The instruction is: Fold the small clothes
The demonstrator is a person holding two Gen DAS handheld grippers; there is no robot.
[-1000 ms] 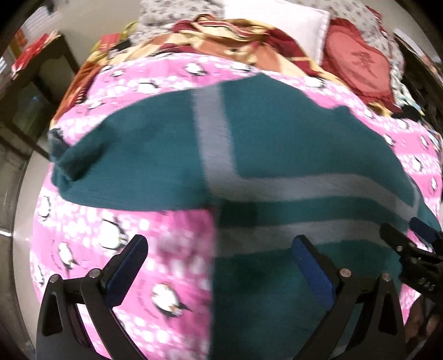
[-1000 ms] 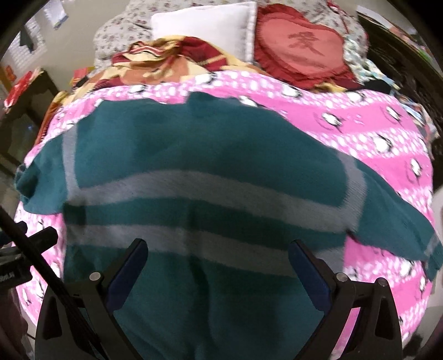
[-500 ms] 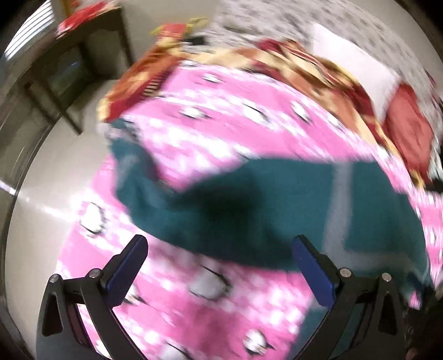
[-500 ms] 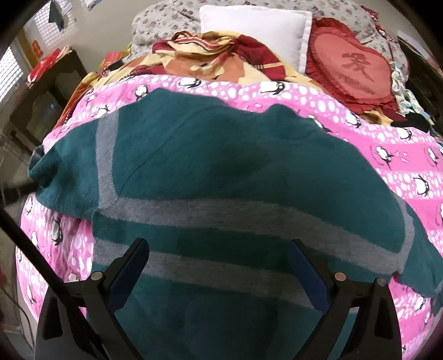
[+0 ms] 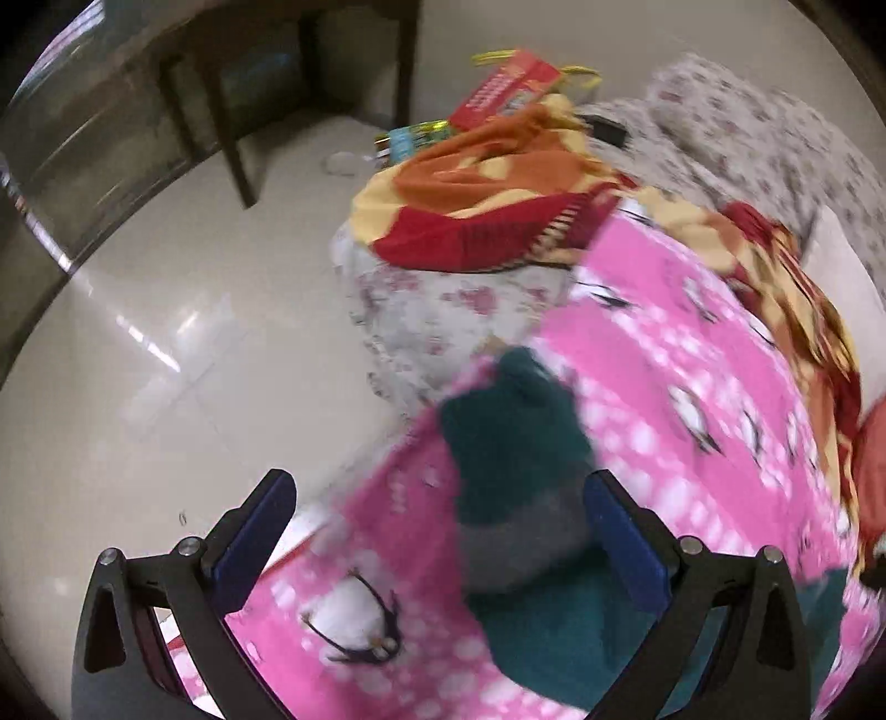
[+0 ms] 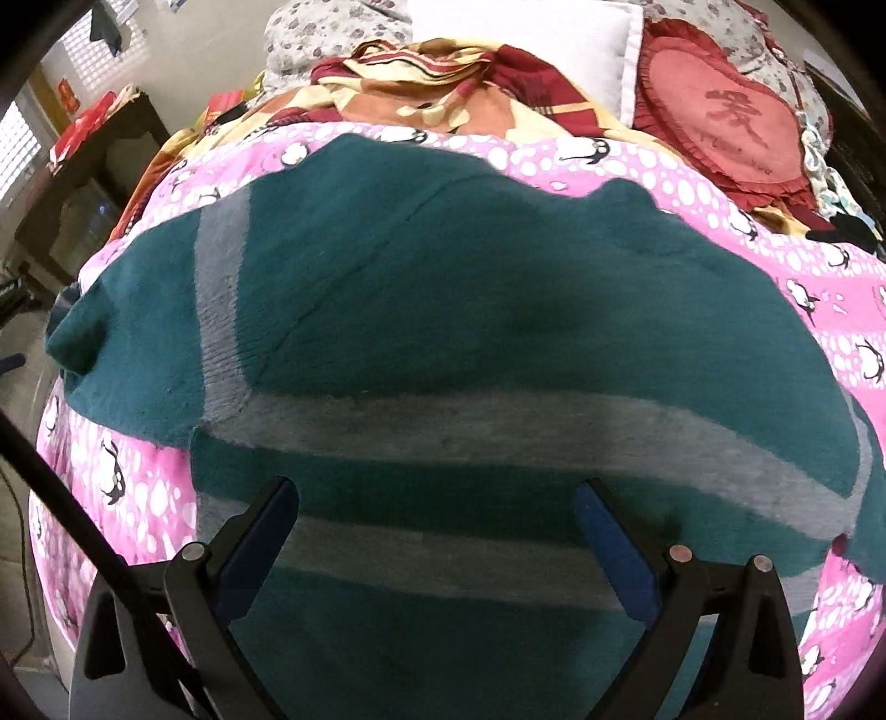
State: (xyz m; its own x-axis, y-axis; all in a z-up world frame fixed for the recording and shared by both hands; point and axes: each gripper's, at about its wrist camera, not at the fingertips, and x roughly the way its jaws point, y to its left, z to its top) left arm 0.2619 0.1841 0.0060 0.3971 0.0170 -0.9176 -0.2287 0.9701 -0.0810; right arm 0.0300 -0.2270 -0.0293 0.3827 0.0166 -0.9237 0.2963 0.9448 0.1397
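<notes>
A teal sweater point(image 6: 470, 310) with grey stripes lies spread flat on a pink penguin-print blanket point(image 6: 819, 310). In the left wrist view its left sleeve point(image 5: 515, 432), teal with a grey band, lies near the bed's left edge. My left gripper point(image 5: 440, 509) is open and empty, just above that sleeve, with the sleeve between its fingers in the view. My right gripper point(image 6: 437, 515) is open and empty, hovering over the sweater's striped lower body.
The pink blanket point(image 5: 692, 399) covers the bed. An orange and red blanket point(image 5: 487, 188) and a floral sheet point(image 5: 443, 310) lie at its far left side. A white pillow point(image 6: 520, 27) and a red heart cushion point(image 6: 720, 116) sit at the head. A dark table point(image 5: 232, 99) stands on the pale floor point(image 5: 138, 360).
My left gripper has swung left from over the sweater's body to its left sleeve at the bed's edge. My right gripper has moved slightly forward over the sweater. Both stay open.
</notes>
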